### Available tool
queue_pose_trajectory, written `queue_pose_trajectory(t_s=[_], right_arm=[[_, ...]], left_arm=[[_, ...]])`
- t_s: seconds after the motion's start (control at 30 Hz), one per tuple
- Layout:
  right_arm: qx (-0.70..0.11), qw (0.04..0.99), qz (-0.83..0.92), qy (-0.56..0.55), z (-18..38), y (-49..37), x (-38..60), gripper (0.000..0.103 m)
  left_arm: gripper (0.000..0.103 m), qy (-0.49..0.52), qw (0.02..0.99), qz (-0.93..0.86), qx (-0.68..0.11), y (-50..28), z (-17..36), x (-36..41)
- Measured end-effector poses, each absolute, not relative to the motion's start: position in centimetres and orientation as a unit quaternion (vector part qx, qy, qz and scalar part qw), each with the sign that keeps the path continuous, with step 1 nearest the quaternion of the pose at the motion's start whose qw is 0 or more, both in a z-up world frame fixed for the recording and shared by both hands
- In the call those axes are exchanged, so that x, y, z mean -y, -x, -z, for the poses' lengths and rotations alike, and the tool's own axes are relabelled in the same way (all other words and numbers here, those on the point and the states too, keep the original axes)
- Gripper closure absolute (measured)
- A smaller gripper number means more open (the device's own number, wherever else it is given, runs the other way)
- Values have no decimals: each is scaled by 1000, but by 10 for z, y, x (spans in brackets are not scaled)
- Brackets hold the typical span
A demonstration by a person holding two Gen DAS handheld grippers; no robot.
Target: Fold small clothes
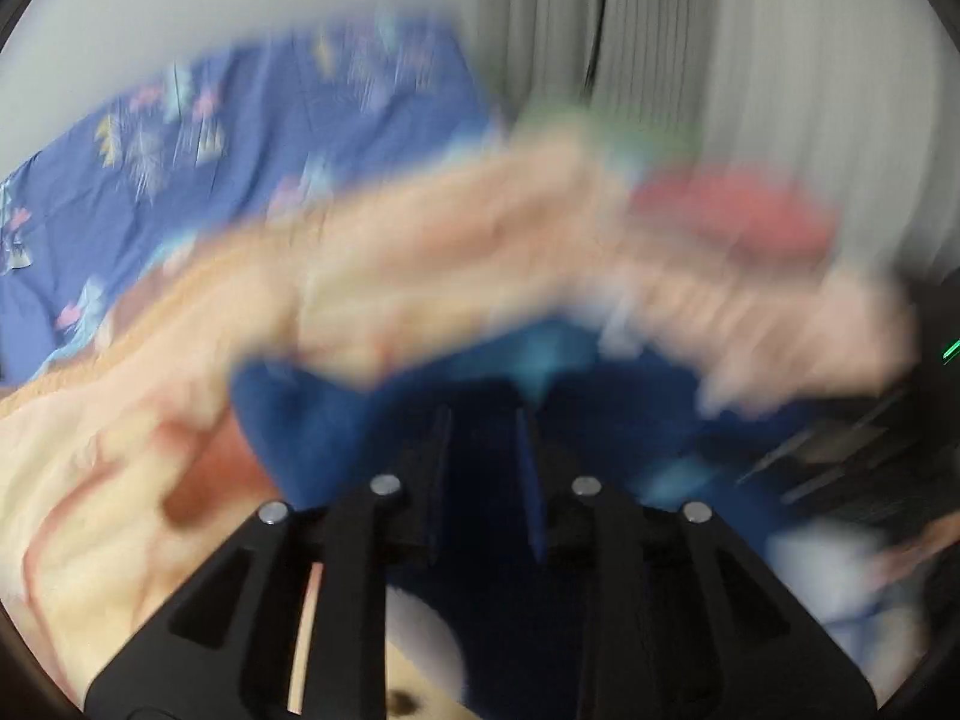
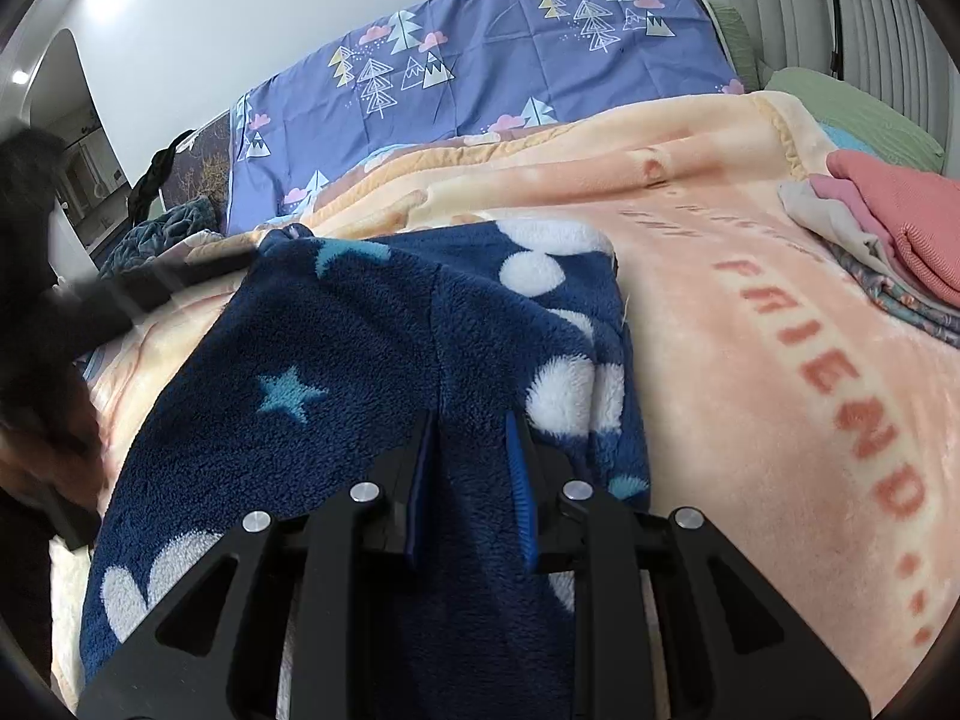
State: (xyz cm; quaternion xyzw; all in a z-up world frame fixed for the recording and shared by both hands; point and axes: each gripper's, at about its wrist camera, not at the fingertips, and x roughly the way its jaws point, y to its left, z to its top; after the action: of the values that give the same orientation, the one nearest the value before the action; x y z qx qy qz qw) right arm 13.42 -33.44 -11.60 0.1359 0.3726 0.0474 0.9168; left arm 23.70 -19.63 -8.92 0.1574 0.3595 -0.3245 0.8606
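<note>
A navy fleece garment [image 2: 360,360] with white dots and light blue stars lies on a peach blanket [image 2: 750,330]. My right gripper [image 2: 471,420] is shut on a raised ridge of the fleece near its right side. In the right wrist view my left gripper [image 2: 150,294] shows as a black blur, its tip near the garment's far left corner. The left wrist view is heavily blurred. There my left gripper [image 1: 483,414] has its jaws apart over the navy fleece [image 1: 312,420], and nothing shows pinched between them.
A stack of folded clothes [image 2: 900,228], coral on top, sits at the blanket's right edge. A blue sheet with a tree print [image 2: 510,78] rises behind. A green pillow [image 2: 858,102] and a grey curtain [image 2: 870,12] are at the back right. A hand [image 2: 54,450] shows at the left.
</note>
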Motion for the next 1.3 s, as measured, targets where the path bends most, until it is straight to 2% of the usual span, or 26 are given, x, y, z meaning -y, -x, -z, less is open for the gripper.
queue_pose_trajectory(t_s=[0.03,0.1,0.27,0.37,0.47,0.53,0.6,0.7,0.8,0.93,1.03,1.07,1.1,1.17,1.23,1.3], right_arm=[[-376,915,-44,-140,117,-135,335,79],[-380,913,-46,-139,115,-135,337,79],[-392,900,-71,-180,85,-144,353,79],[-368,918,-54,-139,63,-158,346,79],[-442,892,-29,-93,111,-195,338,79],[-441,888,-36,-126,130,-201,348,80],[-436,890,-28,-130,121,-195,350,81],[-415,906,-25,-72,106,-177,335,79],[-381,919,-35,-94,75,-136,339,74],[-332,932,-89,-114,52,-58,343,73],[-319,931,-128,-122,63,-11,336,72],[-342,925,-112,-120,79,-4,332,72],[-382,913,-78,-120,109,-6,330,71],[-378,911,-75,-145,136,-6,331,69],[-377,910,-70,-160,133,-5,334,69],[-383,907,-57,-165,131,-6,331,69]], left_arm=[[82,-141,867,325,-352,-238,104,197],[83,-102,868,320,-366,-242,101,194],[86,-151,868,303,-363,-234,93,204],[86,-150,867,303,-367,-237,95,204],[86,-155,867,301,-365,-236,97,207],[86,-150,866,300,-370,-242,102,208],[86,-153,867,298,-368,-240,101,212],[86,-177,872,284,-358,-230,94,212],[85,-172,882,271,-345,-210,70,201],[75,-127,884,338,-296,-147,30,169],[72,-122,875,377,-278,-93,25,151],[71,-116,867,393,-284,-81,31,148],[70,-115,853,407,-305,-72,44,148],[69,-144,846,399,-322,-63,79,159],[69,-187,863,375,-281,-53,96,171],[70,-153,860,372,-314,-64,87,170]])
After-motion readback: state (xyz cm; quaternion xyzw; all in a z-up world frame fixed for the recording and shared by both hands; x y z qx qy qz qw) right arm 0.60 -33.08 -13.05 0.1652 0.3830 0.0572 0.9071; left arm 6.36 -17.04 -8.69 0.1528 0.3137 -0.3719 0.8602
